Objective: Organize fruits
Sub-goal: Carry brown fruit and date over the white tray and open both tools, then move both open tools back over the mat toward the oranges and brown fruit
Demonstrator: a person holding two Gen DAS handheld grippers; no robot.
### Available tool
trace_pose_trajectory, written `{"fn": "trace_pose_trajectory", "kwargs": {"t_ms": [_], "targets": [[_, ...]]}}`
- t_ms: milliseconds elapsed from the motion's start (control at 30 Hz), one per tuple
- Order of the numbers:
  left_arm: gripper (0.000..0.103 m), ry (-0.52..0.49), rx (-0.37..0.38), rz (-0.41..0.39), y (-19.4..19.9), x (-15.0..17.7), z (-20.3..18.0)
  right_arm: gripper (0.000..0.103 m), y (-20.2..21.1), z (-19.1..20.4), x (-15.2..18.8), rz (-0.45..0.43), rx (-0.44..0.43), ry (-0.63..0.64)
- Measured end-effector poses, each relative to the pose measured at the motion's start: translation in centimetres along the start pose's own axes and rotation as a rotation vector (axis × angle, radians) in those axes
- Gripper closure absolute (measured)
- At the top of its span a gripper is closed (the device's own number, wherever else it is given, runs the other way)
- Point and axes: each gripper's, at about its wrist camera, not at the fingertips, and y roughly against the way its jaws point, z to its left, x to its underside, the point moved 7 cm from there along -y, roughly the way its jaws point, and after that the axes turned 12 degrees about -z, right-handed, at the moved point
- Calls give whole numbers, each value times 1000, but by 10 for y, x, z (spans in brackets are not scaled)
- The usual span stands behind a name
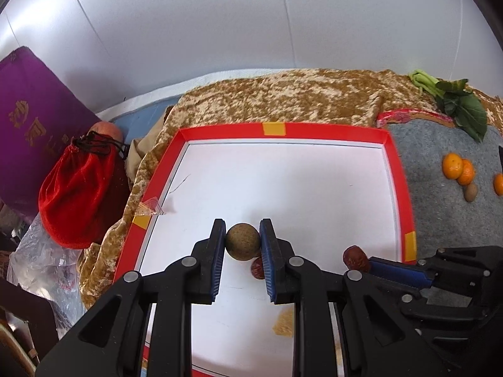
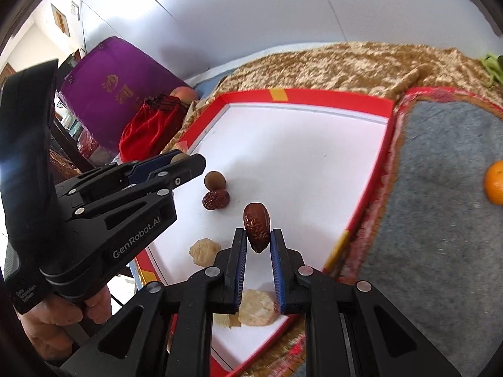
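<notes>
- I am holding a round brown fruit (image 1: 243,241) in the left gripper (image 1: 242,235), jaws clamped on its two sides; being round, it is showing no long axis.
- I am gripping a red date (image 2: 257,232) in the right gripper (image 2: 257,240), jaws closed on its lower half, its long axis running roughly 12 to 6 with the rounded end pointing toward 12.
- In the right wrist view a second date (image 2: 215,199) is lying on the tray floor at about 10 o'clock from the held date, its long axis near 3 to 9, touching a small brown fruit (image 2: 214,181) just beyond it.
- Two pale pieces (image 2: 205,251) are sitting near the tray's near edge, one under the right fingers.
- The tray (image 1: 314,130) is showing a red rim with yellow tape marks; its white floor is lying wide open toward 12 and 1 o'clock, well clear of both grippers.
- At 3 o'clock from the tray, oranges (image 1: 452,166) and another small fruit (image 1: 470,192) are resting on a grey mat (image 1: 440,213), with leafy greens (image 1: 456,103) at its far edge.
- A gold cloth (image 1: 283,97) is spreading under the tray; at 9 o'clock a red pouch (image 1: 78,194) is leaning beside a purple box (image 1: 31,119).
- A pale wall (image 1: 251,15) is closing off the back.
</notes>
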Motion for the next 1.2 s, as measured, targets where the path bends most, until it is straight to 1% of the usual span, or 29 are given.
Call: {"fn": "trace_pose_trajectory", "kwargs": {"t_ms": [67,167,300,433,500,600,633,667,700,733,767,800,833,900,933,967,1033,1100,1200], "targets": [[83,15,-11,16,-6,2,5,88,-10,2,-1,9,-3,-15],[83,30,-28,44,-14,6,12,88,-17,8,-7,7,-4,-6],[83,27,-42,73,-22,12,15,88,-22,3,-11,8,10,-17],[83,29,-41,94,-26,16,14,86,-22,2,-11,-1,22,7],[83,32,-40,105,-27,18,13,82,-21,4,-12,-5,22,22],[83,28,-45,120,-28,20,12,68,-16,4,-12,-15,29,21],[83,37,-44,126,-28,20,12,68,-14,5,-13,-20,30,24],[80,48,-42,127,-28,20,13,67,-11,5,-14,-24,33,27],[76,58,-45,127,-28,19,14,64,-7,5,-16,-31,35,26],[64,63,-60,124,-28,17,15,61,-4,5,-18,-38,35,25],[57,65,-74,116,-27,15,16,60,0,4,-20,-47,36,25],[47,66,-86,103,-25,12,17,59,4,4,-21,-54,41,27],[44,64,-96,86,-22,8,17,56,9,2,-23,-61,49,29],[44,48,-107,49,-17,-1,13,51,17,0,-25,-74,56,25],[41,45,-108,34,-14,-4,10,50,23,-3,-26,-79,60,22],[37,41,-102,22,-13,-7,6,50,29,-7,-27,-84,70,20],[36,29,-94,-4,-9,-14,-3,50,41,-15,-30,-97,88,7],[36,15,-85,-31,-6,-22,-12,50,59,-26,-34,-123,116,-12],[36,-5,-68,-66,1,-30,-32,48,93,-47,-39,-175,196,-22]]}}
